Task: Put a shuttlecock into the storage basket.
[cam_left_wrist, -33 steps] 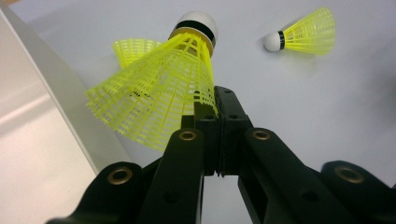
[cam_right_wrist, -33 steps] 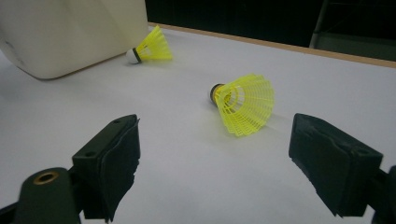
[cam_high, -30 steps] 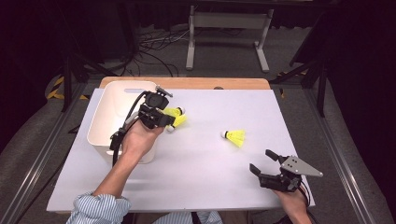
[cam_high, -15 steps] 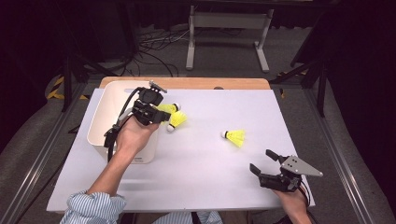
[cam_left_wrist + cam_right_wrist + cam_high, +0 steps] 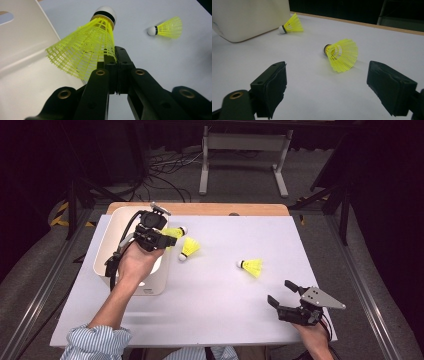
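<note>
At the left of the table (image 5: pixel 215 320), a white rectangular plastic bin (image 5: pixel 107 247) is set with its open top up, presumably as the place where the shuttlecocks are gathered. Above the bin's right rim the left gripper (image 5: pixel 159 239) is held, its jaws pressed together on the skirt edge of a yellow plastic shuttlecock with a white cork and a black band (image 5: pixel 85 48). In the left gripper view the mesh is seen pinched between the closed pads while the cork points away from the hand; the light skirt is likely gripped because it gives the jaws an easy edge. The held shuttlecock is judged to be on its way into the bin, though it is not yet released.

Just beside the bin's right wall, a second yellow shuttlecock (image 5: pixel 189 248) is left lying on its side on the white tabletop, close to the left gripper.

Farther right, near the table's middle, a third yellow shuttlecock (image 5: pixel 342 55) is lying on its side with its skirt turned toward the right gripper (image 5: pixel 327 87). That gripper is kept low at the near right corner, its jaws spread wide and empty, apparently lined up on this shuttlecock for the next pick.
</note>
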`<act>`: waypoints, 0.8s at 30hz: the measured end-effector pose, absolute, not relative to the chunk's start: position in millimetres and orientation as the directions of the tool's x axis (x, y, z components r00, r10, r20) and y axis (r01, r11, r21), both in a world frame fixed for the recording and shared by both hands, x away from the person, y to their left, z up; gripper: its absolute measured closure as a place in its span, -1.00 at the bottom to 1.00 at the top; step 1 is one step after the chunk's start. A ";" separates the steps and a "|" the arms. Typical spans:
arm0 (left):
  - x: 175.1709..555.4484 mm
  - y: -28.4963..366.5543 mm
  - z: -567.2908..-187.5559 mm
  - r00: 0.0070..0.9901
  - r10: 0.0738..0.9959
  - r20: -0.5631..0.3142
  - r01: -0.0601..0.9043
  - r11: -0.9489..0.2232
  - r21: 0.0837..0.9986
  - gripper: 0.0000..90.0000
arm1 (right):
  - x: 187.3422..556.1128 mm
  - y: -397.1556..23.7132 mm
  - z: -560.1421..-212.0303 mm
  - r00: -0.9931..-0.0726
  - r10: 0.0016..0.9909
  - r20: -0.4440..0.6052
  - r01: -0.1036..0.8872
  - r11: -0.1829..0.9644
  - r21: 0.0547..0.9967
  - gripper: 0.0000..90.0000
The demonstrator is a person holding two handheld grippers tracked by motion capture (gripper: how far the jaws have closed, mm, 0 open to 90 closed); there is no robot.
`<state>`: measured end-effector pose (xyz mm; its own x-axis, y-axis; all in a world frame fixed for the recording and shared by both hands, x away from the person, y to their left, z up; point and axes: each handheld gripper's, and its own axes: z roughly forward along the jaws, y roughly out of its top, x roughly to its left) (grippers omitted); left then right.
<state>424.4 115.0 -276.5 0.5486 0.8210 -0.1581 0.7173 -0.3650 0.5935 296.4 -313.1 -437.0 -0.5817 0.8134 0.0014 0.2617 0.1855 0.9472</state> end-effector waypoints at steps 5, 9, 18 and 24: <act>424.2 119.9 -274.0 0.543 0.827 -0.148 0.715 -0.363 0.598 0.98 | 296.4 -313.2 -437.0 -0.582 0.813 0.000 0.260 0.186 0.947 -0.62; 423.4 123.1 -273.2 0.535 0.833 -0.139 0.715 -0.360 0.599 0.98 | 296.5 -312.6 -437.1 -0.582 0.813 0.000 0.261 0.187 0.947 -0.62; 423.7 131.7 -273.0 0.515 0.845 -0.142 0.724 -0.341 0.599 0.98 | 296.6 -312.6 -437.1 -0.583 0.813 0.000 0.261 0.187 0.947 -0.62; 424.0 137.5 -273.9 0.505 0.851 -0.143 0.730 -0.332 0.598 0.98 | 296.6 -312.4 -437.1 -0.582 0.813 0.000 0.261 0.187 0.947 -0.62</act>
